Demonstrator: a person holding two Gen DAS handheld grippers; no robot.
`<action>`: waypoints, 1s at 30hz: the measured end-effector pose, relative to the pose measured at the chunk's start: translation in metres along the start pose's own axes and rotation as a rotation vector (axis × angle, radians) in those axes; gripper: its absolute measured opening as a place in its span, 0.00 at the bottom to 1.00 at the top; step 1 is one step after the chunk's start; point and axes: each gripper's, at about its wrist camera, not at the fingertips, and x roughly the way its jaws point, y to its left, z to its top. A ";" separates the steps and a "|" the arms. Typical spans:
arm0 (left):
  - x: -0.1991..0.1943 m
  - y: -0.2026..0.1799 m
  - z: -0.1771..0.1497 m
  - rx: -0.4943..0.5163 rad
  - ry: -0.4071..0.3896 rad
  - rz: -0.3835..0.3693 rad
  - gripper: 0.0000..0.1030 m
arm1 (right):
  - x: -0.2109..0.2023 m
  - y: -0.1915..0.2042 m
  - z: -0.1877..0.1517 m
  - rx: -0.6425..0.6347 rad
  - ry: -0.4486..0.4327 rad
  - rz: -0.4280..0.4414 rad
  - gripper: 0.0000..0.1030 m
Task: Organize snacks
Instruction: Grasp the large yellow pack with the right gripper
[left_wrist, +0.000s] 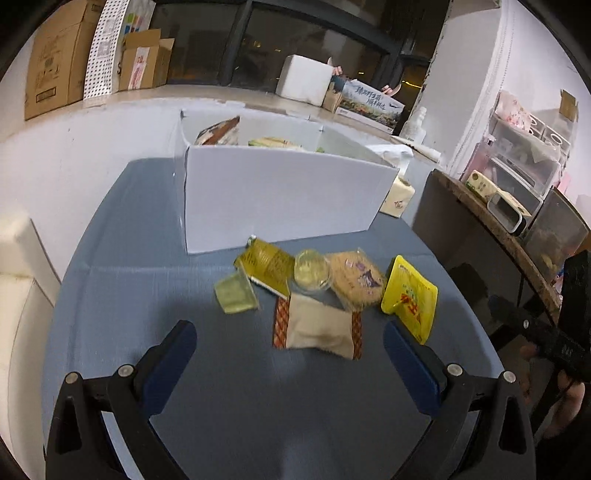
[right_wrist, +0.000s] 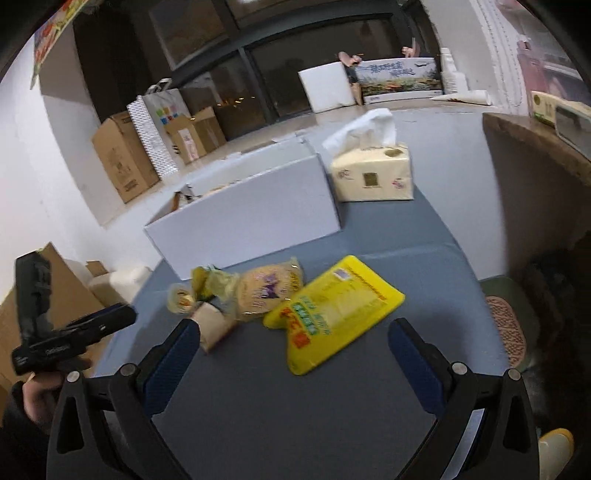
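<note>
A white box (left_wrist: 280, 195) stands on the blue table with several snack packs inside it. In front of it lie loose snacks: a green jelly cup (left_wrist: 236, 295), a yellow-green pack (left_wrist: 267, 267), a clear round cup (left_wrist: 312, 271), a round cake pack (left_wrist: 356, 278), a beige pack (left_wrist: 317, 326) and a yellow pouch (left_wrist: 410, 299). My left gripper (left_wrist: 290, 345) is open and empty, just short of the beige pack. My right gripper (right_wrist: 293, 343) is open and empty, with the yellow pouch (right_wrist: 336, 310) between its fingers' line. The box (right_wrist: 251, 229) stands beyond.
A tissue pack (right_wrist: 373, 173) stands right of the box. A dark wooden shelf (left_wrist: 491, 229) with containers borders the table on the right. Cardboard boxes (left_wrist: 55, 55) line the back ledge. A white cushion (left_wrist: 18, 266) lies to the left. The other gripper (left_wrist: 546, 332) shows at the right edge.
</note>
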 end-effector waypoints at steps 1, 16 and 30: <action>-0.001 -0.001 -0.001 -0.002 0.002 -0.001 1.00 | 0.000 -0.002 0.000 0.008 -0.001 0.001 1.00; -0.020 -0.004 -0.002 0.001 -0.022 0.006 1.00 | 0.062 -0.011 0.017 -0.126 0.149 -0.153 1.00; -0.014 0.003 -0.003 -0.023 -0.007 0.007 1.00 | 0.118 0.001 0.005 -0.258 0.295 -0.209 0.87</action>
